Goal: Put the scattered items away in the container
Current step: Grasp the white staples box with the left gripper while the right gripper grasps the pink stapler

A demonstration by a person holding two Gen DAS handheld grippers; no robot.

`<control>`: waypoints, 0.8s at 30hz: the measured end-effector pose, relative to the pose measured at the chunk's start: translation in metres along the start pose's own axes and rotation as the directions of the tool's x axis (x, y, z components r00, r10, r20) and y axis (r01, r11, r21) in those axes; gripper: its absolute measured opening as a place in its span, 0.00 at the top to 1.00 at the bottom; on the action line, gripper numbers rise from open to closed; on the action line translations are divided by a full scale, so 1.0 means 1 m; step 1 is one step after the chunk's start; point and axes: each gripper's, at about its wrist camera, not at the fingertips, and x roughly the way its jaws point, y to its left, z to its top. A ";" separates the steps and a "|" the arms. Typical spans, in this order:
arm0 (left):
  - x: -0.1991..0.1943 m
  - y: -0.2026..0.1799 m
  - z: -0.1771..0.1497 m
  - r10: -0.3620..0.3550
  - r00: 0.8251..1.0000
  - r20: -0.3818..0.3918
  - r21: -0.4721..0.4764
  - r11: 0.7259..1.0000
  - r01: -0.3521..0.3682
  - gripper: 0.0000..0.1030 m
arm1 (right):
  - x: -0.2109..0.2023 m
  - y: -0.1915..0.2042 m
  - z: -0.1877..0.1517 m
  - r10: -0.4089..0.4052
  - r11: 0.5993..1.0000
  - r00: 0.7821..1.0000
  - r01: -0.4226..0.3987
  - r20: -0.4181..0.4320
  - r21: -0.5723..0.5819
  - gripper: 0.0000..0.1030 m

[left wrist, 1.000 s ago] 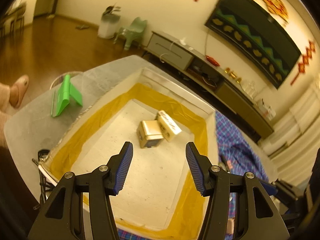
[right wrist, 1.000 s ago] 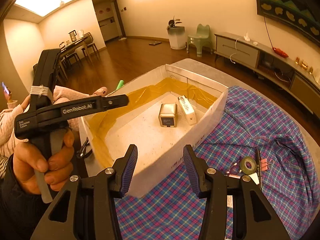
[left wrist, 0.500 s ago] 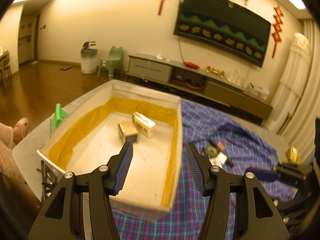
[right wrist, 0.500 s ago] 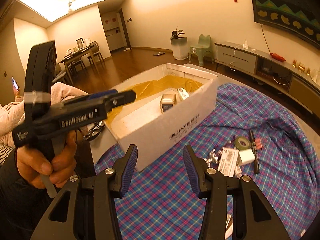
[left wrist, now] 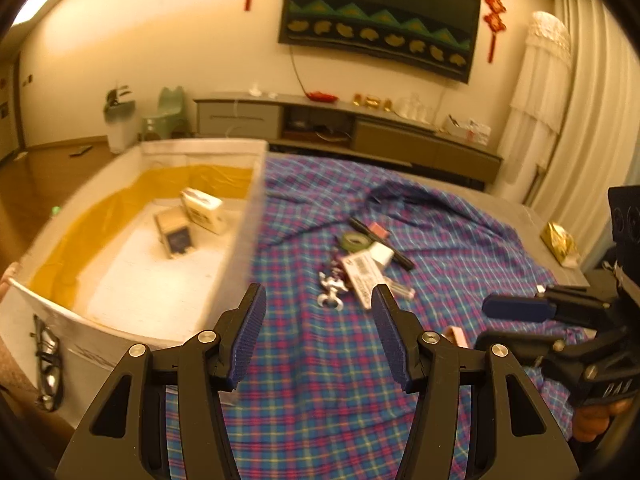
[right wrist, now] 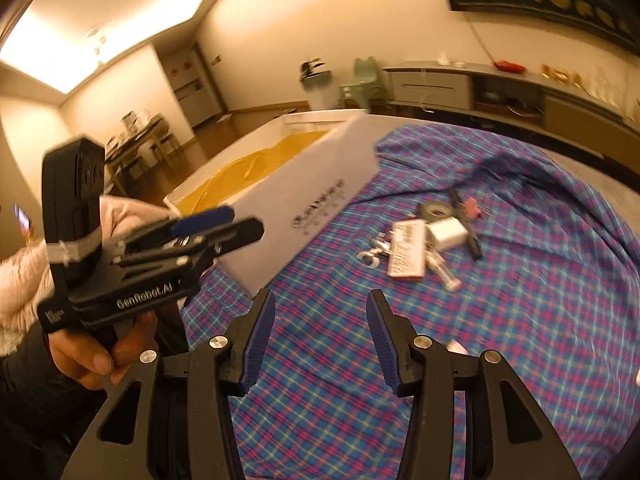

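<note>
With both my left gripper (left wrist: 318, 338) and right gripper (right wrist: 320, 340) released and empty, I'm reaching for the clutter (left wrist: 362, 270) mid-cloth (left wrist: 320, 400), box (left wrist: 244, 240) at its left edge

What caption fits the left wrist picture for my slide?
Open left gripper above the plaid cloth, small clutter ahead, white box alongside.

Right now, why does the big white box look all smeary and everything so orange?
Left wrist view: white cardboard box streaked by motion blur; right wrist view: its printed side smeared too. Both views: warm ceiling light tints everything orange, and the fisheye bends the walls.
</note>
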 end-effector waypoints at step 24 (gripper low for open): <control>0.145 -0.054 0.011 -0.020 0.960 -0.281 -0.054 0.999 0.005 0.44 | 0.035 -0.054 -0.049 -0.217 0.970 0.968 0.229 -0.128 0.083 0.41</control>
